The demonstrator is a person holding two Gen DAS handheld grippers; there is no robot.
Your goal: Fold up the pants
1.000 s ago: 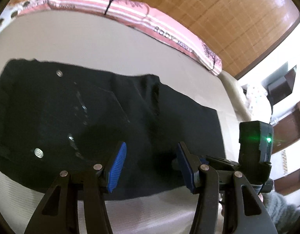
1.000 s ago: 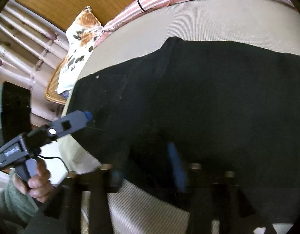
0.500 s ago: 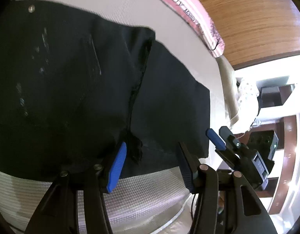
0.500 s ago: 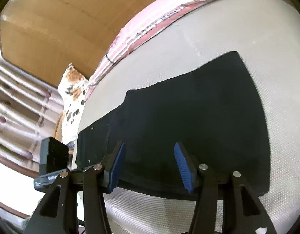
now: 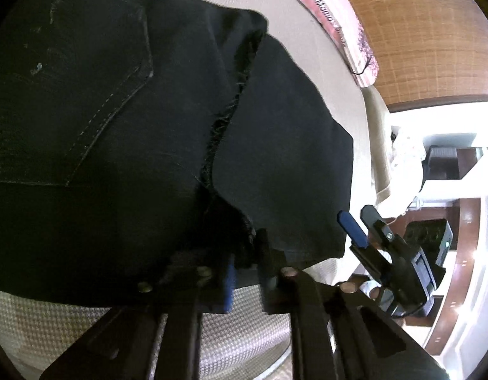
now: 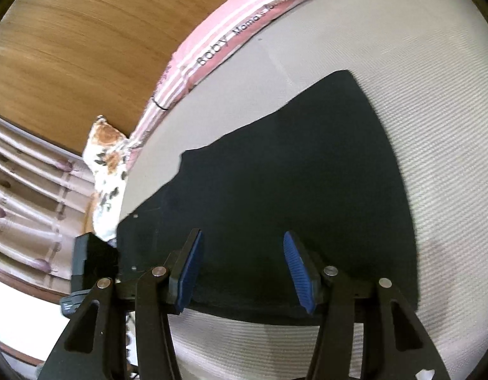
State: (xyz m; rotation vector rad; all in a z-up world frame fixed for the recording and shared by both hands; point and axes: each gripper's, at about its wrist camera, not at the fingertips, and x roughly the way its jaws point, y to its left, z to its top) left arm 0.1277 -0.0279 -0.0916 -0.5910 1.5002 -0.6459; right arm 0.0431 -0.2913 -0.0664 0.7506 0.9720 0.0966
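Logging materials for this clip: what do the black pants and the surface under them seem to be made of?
The black pants look like denim: matte, heavy weave, pale contrast stitching around a patch pocket, a frayed raw edge and small metal rivets. The surface under them seems to be a beige woven fabric cover or mat, judging by its fine ribbed, grid-like texture; the exact fibre cannot be told.

Two close wrist views angled down, sharing black pants (image 5: 133, 158)

Both fisheye views bend hard at their black rims, the black pants (image 5: 123, 145) swallow nearly all detail, the left gripper (image 5: 247, 272) beneath them smears with blur, daylight glares at far right.
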